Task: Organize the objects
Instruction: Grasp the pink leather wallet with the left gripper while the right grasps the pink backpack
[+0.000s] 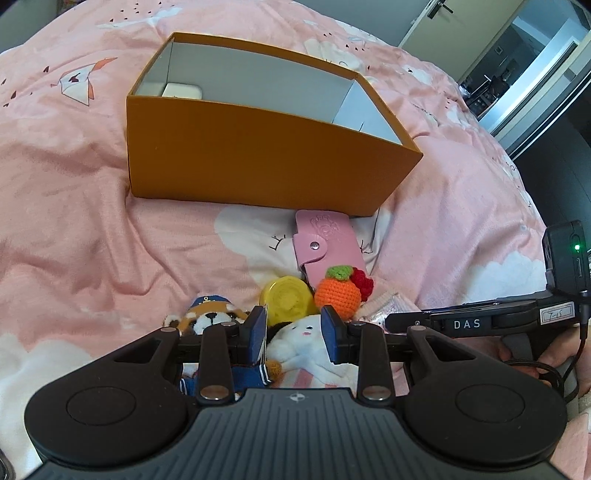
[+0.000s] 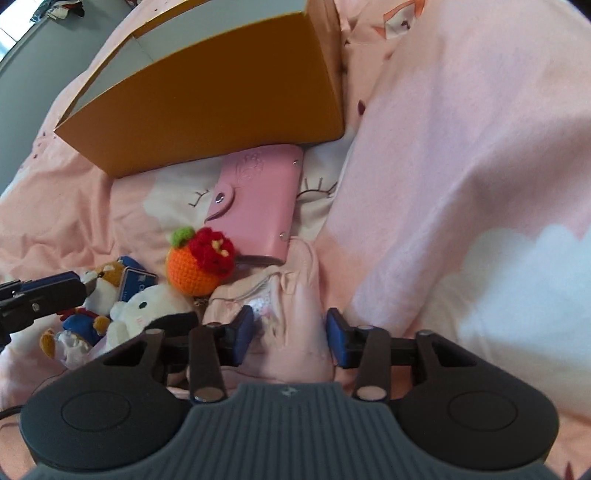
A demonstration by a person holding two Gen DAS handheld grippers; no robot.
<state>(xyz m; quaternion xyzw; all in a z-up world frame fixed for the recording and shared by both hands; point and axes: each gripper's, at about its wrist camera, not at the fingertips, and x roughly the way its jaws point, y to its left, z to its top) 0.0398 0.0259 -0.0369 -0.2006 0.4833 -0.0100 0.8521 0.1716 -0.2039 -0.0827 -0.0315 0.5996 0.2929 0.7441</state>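
The left gripper (image 1: 293, 334) stands partly open astride the white plush bunny (image 1: 295, 341), apparently not yet pinching it. The right gripper (image 2: 290, 338), also open, straddles a pink pouch (image 2: 291, 325). The orange box (image 1: 258, 162) lies straight ahead on the bedspread (image 1: 74, 221), nearer the left.

Rumpled pink bedspread (image 1: 74, 206) with white cloud prints; grey door (image 1: 436, 22) ajar far behind, top right.
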